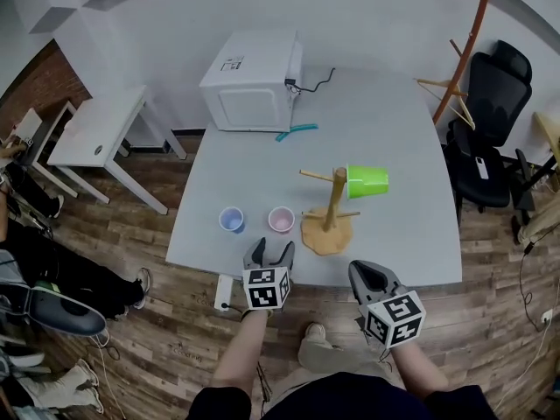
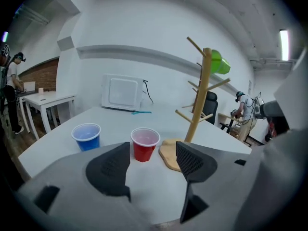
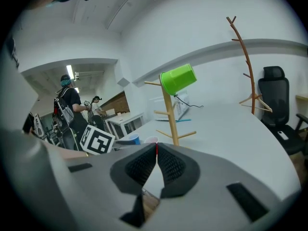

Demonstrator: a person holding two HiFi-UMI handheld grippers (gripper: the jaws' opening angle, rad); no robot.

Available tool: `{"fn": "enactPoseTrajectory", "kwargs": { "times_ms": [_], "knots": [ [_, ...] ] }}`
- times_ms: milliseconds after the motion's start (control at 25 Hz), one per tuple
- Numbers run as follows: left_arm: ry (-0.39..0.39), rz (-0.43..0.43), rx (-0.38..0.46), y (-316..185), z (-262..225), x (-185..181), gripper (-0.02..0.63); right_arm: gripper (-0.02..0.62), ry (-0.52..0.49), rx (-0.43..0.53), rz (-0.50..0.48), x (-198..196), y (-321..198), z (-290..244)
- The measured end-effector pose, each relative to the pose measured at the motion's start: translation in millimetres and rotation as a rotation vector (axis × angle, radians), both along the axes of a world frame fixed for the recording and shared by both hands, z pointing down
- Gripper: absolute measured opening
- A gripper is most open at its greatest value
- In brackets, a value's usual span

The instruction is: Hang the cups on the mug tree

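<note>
Head view: a green cup (image 1: 367, 181) hangs on the mug tree (image 1: 330, 213). A blue cup (image 1: 231, 220) and a red cup (image 1: 281, 220) stand on the table (image 1: 394, 129).

Left gripper view: the left gripper (image 2: 153, 165) is spread wide, holding nothing.

Right gripper view: the right gripper (image 3: 156, 160) is pinched together, holding nothing.

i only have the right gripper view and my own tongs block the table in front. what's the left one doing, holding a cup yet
observer: No. The left tongs are open and empty, aimed at the red cup without touching it.
operator: where does that cup sit
observer: Upright on the table, just left of the mug tree base in the head view.
operator: and the blue one
observer: The blue cup stands upright further left, apart from the red cup.
</note>
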State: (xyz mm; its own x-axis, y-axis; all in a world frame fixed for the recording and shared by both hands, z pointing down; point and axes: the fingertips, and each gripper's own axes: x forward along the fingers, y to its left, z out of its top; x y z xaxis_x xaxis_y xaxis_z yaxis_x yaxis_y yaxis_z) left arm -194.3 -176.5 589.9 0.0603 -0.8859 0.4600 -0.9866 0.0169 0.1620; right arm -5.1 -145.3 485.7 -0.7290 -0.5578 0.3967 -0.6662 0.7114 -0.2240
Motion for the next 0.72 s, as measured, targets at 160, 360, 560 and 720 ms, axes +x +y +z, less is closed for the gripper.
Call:
{"fn": "enactPoseTrajectory", "kwargs": {
  "times_ms": [160, 360, 560, 720],
  "knots": [
    [-0.033, 0.022, -0.05, -22, 26, 1, 0.318, 0.031, 0.014, 0.007, 0.007, 7, -3, 2],
    [-0.074, 0.003, -0.091, -39, 50, -5, 0.324, 0.031, 0.024, -0.001, 0.024, 14, -6, 10],
    [-0.082, -0.019, -0.126, -49, 65, -12, 0.324, 0.031, 0.021, -0.013, 0.037, 19, -7, 14],
    [-0.097, -0.015, -0.162, -53, 81, -16, 0.322, 0.031, 0.018, -0.024, 0.043, 19, -6, 18]
  ]
}}
